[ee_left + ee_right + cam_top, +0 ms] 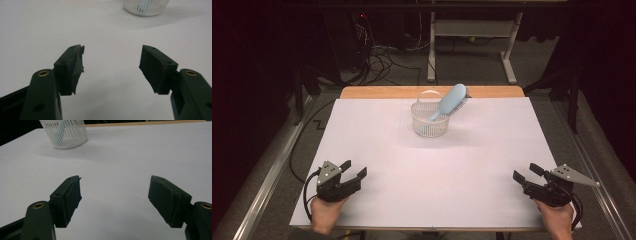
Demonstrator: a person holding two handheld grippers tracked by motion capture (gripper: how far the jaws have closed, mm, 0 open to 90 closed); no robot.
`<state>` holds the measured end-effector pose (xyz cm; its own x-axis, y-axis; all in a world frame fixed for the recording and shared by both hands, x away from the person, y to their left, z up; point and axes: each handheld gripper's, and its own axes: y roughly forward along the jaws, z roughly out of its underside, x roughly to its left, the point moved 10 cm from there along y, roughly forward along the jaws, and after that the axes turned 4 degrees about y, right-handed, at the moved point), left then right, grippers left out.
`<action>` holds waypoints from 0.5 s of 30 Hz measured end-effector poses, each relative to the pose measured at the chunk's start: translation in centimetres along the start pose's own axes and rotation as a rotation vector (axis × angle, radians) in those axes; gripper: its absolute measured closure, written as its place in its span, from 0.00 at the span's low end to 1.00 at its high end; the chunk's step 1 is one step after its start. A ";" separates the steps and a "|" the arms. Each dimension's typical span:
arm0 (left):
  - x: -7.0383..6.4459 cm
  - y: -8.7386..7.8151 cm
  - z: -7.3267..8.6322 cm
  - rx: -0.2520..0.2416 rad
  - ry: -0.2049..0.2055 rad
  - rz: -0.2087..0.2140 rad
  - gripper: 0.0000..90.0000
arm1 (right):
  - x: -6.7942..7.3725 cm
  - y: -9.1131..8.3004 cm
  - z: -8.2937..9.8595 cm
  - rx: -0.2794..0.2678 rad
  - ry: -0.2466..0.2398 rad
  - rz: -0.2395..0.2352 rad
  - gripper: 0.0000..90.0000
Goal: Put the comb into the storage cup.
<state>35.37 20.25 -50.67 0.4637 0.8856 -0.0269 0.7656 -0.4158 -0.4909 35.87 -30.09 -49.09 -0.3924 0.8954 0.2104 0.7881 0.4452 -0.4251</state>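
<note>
1. We hold the left tongs (352,169) near the counter's (377,150) front-left corner, jaws spread apart and gripping nothing.
2. In the left gripper view the left tongs (111,65) frame bare white surface, with the basket (146,7) far ahead and to the right.
3. The white slatted basket (429,121) stands upright near the far middle of the counter, well apart from both tongs (roughly midway between them, but much farther back).
4. A light blue hairbrush (448,102) leans in the basket, handle down inside, bristled head tilting out over the right rim.
5. We hold the right tongs (527,172) near the front-right corner, jaws likewise apart and clamping nothing.
6. In the right gripper view the right tongs (115,195) point over open counter, the basket (65,135) ahead to the left.
7. Nothing lies between either tongs and the basket.
</note>
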 end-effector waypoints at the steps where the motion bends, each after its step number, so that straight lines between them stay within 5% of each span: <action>1: 0.0 0.0 0.0 0.000 -0.001 0.000 0.40 | 0.0 0.0 0.1 0.000 0.000 -0.001 0.30; 15: 0.0 0.0 0.0 -0.001 0.000 0.000 0.40 | -0.2 0.1 1.2 0.017 -0.006 0.009 0.30</action>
<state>35.35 20.24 -50.66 0.4637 0.8856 -0.0263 0.7661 -0.4156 -0.4903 35.45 -30.19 -50.27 -0.3887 0.8992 0.2010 0.7834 0.4374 -0.4415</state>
